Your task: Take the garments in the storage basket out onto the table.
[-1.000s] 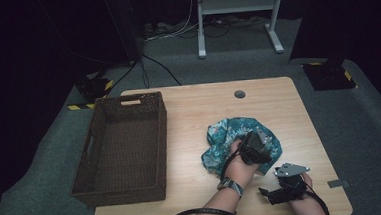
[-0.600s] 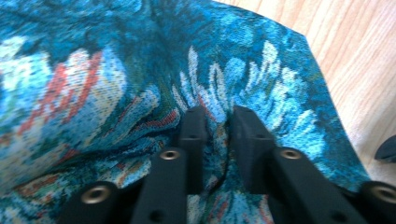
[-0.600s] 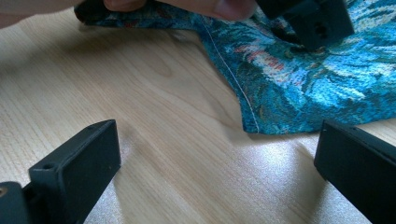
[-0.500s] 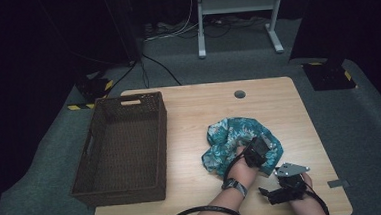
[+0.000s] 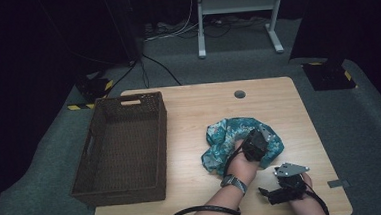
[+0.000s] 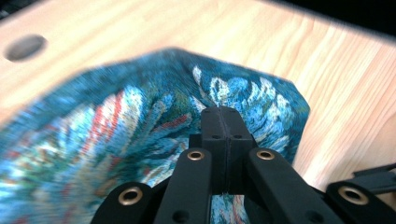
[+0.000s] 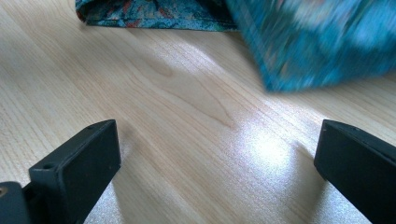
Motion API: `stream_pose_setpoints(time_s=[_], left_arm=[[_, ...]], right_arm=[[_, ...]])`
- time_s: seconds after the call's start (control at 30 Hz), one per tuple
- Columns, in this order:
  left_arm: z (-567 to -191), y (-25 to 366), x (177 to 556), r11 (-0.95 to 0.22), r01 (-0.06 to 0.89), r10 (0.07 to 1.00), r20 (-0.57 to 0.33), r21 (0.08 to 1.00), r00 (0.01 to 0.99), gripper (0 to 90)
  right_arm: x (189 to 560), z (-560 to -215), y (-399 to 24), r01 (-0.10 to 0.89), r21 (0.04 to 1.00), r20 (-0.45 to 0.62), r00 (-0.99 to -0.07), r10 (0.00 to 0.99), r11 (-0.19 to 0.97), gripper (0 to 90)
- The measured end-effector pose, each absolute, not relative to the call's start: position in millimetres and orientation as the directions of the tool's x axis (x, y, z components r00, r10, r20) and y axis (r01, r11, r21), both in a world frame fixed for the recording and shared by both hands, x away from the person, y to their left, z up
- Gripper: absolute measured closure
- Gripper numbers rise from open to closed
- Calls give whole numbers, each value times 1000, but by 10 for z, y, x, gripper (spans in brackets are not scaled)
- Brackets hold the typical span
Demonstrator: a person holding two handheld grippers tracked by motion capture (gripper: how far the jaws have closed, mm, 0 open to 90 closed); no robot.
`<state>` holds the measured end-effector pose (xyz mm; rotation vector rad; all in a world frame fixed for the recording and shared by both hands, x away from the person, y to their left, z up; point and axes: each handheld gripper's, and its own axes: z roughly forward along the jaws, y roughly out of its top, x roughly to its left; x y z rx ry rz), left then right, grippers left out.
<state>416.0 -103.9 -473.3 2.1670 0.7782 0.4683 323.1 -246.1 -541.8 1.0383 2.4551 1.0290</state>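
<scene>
the left gripper [image 5: 255,144] has just closed, pinching the cloth [image 5: 225,135] at frame centre; right gripper [image 5: 284,191] waits wide open and empty; basket [image 5: 122,147] still unfilled.

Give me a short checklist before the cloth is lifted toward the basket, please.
1. Left gripper shut on cloth: ok; its fingers have just been closing, cloth between them.
2. Grip holds enough cloth: cannot tell.
3. Right gripper open, off the cloth: ok.
4. Basket has room: ok.
5. Table between cloth and basket bare: ok.
</scene>
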Motion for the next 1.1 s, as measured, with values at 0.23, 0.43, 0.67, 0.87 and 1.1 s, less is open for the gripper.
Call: stream_pose_setpoints(time_s=[0.23,0.43,0.67,0.87,1.1], left_arm=[[-4301,-679,4112,-404,359,718,49,842,694,895],[-4025,-256,4158,-345,352,776,53,870,629,895],[-3950,231,4160,-282,376,837,35,882,546,894],[-4231,583,4079,-245,438,875,3,865,483,892],[-4679,835,3998,-208,529,901,-50,822,432,891]], right_arm=[[3227,-5417,-2466,513,708,17,-700,714,486,5],[3239,-5413,-2495,527,712,37,-688,724,464,5],[3222,-5417,-2447,528,702,4,-674,739,478,5],[3222,-5418,-2429,526,701,-3,-673,740,481,3],[3228,-5420,-2411,520,703,-5,-679,734,486,3]])
